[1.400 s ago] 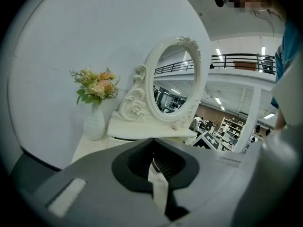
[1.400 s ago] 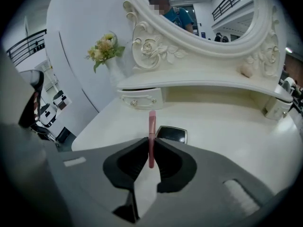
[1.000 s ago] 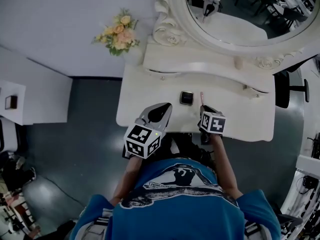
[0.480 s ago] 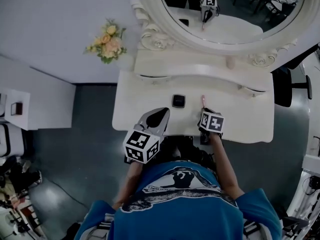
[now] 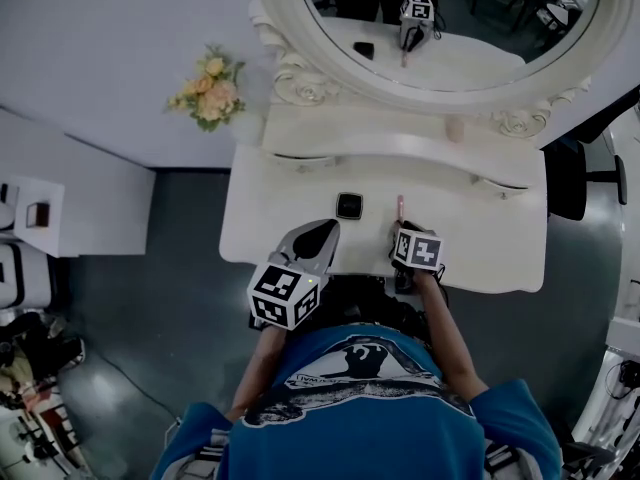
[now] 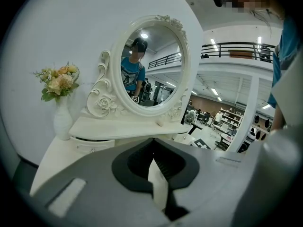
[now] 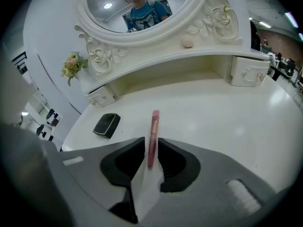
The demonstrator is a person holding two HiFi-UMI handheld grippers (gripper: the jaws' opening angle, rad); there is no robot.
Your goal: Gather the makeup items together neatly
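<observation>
A pink lip-gloss tube [image 7: 153, 134] lies on the white dressing table [image 5: 480, 238], pointing away from me. Its near end sits between the jaws of my right gripper [image 7: 151, 139], which have just been opening; a thin gap shows on each side of the tube, so nothing is gripped. In the head view the tube [image 5: 400, 208] sticks out ahead of the right gripper [image 5: 401, 230]. A black square compact [image 7: 106, 125] rests to the tube's left, also seen from above as the compact [image 5: 349, 206]. My left gripper [image 6: 154, 139] hovers shut and empty over the table's front edge [image 5: 325, 226].
An oval mirror [image 5: 450, 28] in a carved white frame stands behind a raised shelf with small drawers. A beige sponge [image 7: 187, 41] sits on that shelf. A vase of flowers [image 5: 207, 90] stands at the far left. Dark floor [image 5: 170, 268] surrounds the table.
The right gripper has come down with the pink tube onto the tabletop. The tube now lies farther right of the compact. The left gripper has drifted a little along the front edge.
</observation>
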